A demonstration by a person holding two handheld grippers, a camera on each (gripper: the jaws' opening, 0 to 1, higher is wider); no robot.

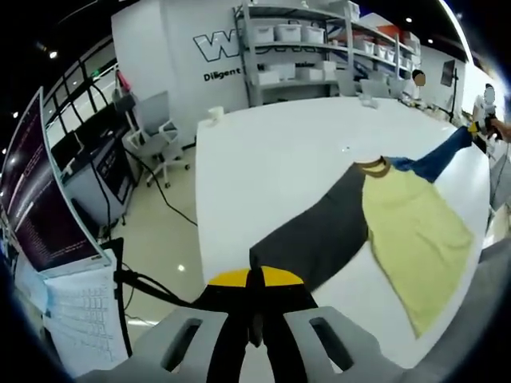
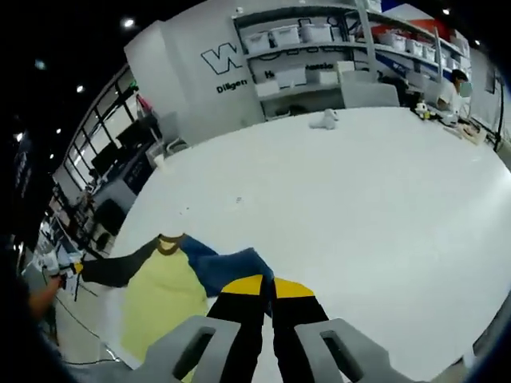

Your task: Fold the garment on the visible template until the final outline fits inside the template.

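Your left gripper has its jaws pinched together on the end of the garment's dark grey sleeve; the fabric runs straight from the yellow-tipped jaws out across the white table. Your right gripper is likewise clenched on the blue sleeve, with the cloth bunched right at its jaw tips.

The garment is a shirt with a pale yellow body, a brown-edged collar, one dark grey sleeve and one blue sleeve. It's spread between your two grippers, sleeves pulled apart, yellow panel lying flat on the table near the edge closest to you. In the left gripper view the blue sleeve stretches away to the far right, where the other gripper holds it. In the right gripper view the grey sleeve runs off to the left toward the other gripper, in a hand at the table's edge.

I can't make out a template outline on the table surface in either view.

Background: shelving with white bins along the back wall, monitors and an office chair to the left of the table, small white objects on the far side of the tabletop, a person seated at the far right.
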